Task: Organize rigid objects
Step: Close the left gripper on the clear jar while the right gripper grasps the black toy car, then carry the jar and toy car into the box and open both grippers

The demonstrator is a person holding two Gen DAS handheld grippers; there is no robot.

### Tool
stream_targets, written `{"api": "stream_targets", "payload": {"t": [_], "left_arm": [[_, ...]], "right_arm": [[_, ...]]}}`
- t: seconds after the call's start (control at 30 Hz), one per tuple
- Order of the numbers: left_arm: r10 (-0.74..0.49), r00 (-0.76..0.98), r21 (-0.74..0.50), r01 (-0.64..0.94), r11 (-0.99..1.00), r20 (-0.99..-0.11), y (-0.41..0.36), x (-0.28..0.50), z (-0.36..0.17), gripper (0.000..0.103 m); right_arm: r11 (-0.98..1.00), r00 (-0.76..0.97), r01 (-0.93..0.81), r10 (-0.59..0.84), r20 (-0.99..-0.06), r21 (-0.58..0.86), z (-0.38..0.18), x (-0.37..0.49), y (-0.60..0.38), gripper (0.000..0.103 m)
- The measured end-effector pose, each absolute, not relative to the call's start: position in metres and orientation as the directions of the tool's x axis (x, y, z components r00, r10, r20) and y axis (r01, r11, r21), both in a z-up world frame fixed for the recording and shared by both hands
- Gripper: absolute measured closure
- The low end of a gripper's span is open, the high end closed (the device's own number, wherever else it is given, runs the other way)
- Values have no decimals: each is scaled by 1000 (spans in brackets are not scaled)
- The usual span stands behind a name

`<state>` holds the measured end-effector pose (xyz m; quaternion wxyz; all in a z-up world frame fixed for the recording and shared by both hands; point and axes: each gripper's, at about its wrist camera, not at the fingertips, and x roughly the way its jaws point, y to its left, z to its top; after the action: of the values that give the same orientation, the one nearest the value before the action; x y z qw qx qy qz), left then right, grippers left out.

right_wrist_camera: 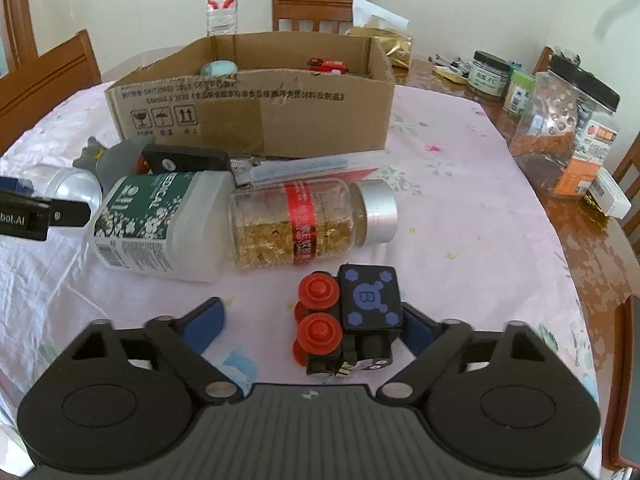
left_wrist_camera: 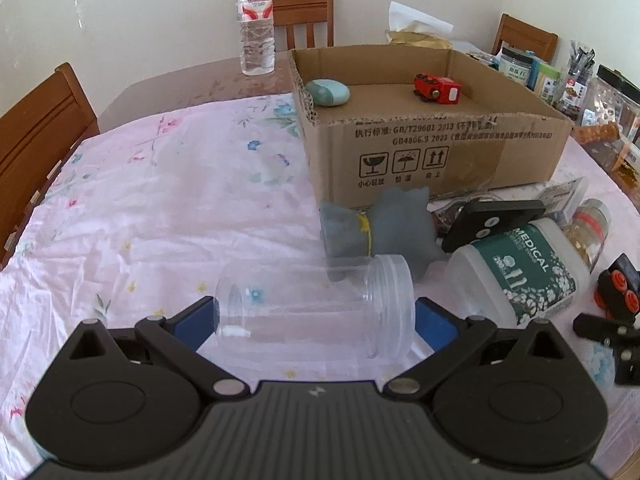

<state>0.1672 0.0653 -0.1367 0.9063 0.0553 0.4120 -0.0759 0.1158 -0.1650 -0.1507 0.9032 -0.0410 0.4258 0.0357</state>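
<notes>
Our left tool (left_wrist_camera: 316, 320) straddles the clear jar (left_wrist_camera: 316, 308) end-to-end, contact unclear; slick plastic could squirt out. Right tool (right_wrist_camera: 312, 326), open around the toy train (right_wrist_camera: 348, 320), sits off-center and might nudge it sideways.

A clear lidless jar (left_wrist_camera: 316, 304) lies sideways (mouth rightward); a black toy train (right_wrist_camera: 350, 320) rests wheels-leftward.

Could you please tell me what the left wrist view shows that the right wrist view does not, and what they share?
Only the left wrist view shows the left gripper, its blue fingers at either end of a clear jar lying on its side. Only the right wrist view shows the right gripper open around a black toy train with red wheels, and that the gold-filled bottle has a silver cap. Both show the cardboard box holding a red toy and a teal object, the green-labelled bottle and the water bottle.
</notes>
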Motion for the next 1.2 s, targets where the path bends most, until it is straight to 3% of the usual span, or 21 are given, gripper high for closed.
{"api": "stream_targets", "payload": {"t": [0.4,0.53,1.2], "left_arm": [[-94,657,54,201,978,-748,63,167,-128,4],[-95,644,50,203,978,-759,63,168,-126,11],[-185,580,45,359,932,-793,66,174,-97,12]], "right_arm": [[999,646,-20,-17,-763,-39,-146,116,-173,36],[999,641,-18,-26,-767,-48,-145,118,-174,45],[994,595,-105,39,-803,-29,-120,123,-187,48]]}}
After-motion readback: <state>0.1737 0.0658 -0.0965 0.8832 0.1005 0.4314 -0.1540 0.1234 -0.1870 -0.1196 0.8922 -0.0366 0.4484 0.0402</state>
